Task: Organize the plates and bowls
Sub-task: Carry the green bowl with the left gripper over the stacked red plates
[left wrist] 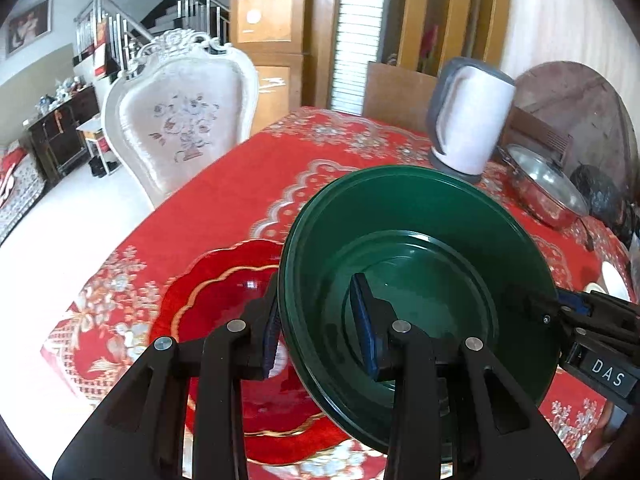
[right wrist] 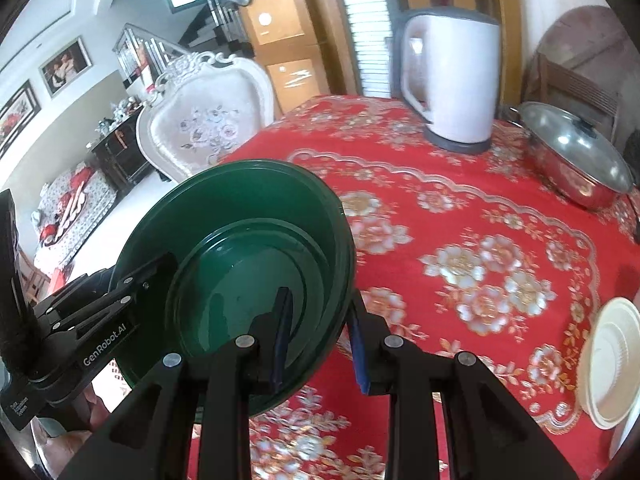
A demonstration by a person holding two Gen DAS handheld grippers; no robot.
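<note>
Green bowl (left wrist: 420, 256) — carried above the worktop (right wrist: 480, 208), over the red plate (left wrist: 224, 300). Left claw (left wrist: 320, 320) and right claw (right wrist: 320, 340) each clamp opposite rims. Advice: keep both level, lower together — centre it on the plate.

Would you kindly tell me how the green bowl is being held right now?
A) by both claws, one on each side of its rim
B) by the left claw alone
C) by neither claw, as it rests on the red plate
A: the left claw and the right claw each clamp the rim of the green bowl on opposite sides, one pad inside and one outside.
</note>
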